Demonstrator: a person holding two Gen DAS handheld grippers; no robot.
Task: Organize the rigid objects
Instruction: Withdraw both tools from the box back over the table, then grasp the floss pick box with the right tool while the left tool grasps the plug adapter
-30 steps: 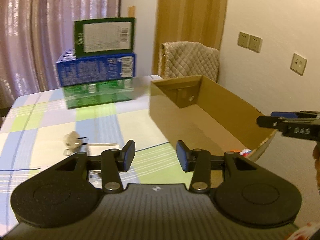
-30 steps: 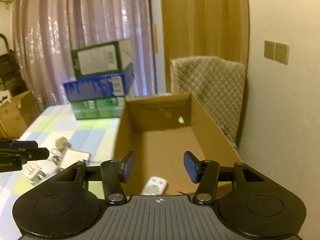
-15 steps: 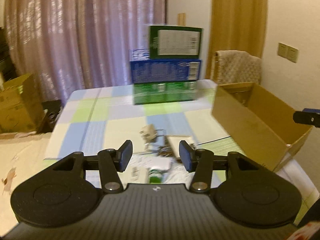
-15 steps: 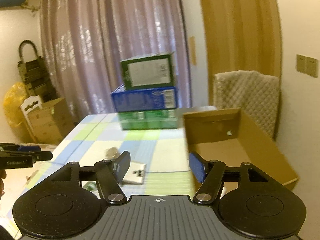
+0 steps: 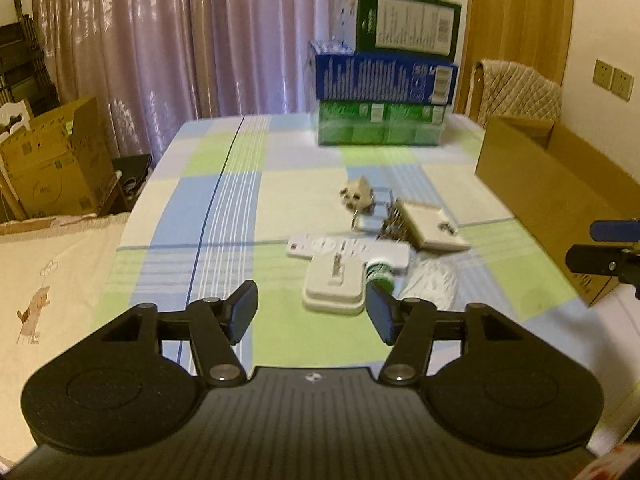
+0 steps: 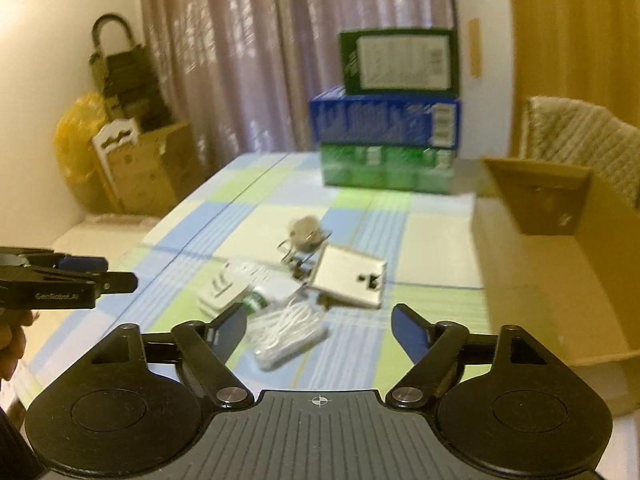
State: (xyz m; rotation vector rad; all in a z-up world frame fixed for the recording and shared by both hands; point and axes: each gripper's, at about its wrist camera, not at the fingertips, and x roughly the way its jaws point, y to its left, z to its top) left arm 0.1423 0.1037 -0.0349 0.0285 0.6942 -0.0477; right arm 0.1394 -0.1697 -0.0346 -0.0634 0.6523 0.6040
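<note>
The white adapter (image 5: pixel 335 285) looks light, stiff and smooth; its short flat sides seem the safest hold. It lies on the desk (image 5: pixel 224 216) at twelve o'clock from the left tool (image 5: pixel 311 315), just beyond its empty, opening jaws. The right tool (image 6: pixel 319 331), empty and also opening, faces the coiled white cable (image 6: pixel 288 330) at eleven o'clock.
</note>
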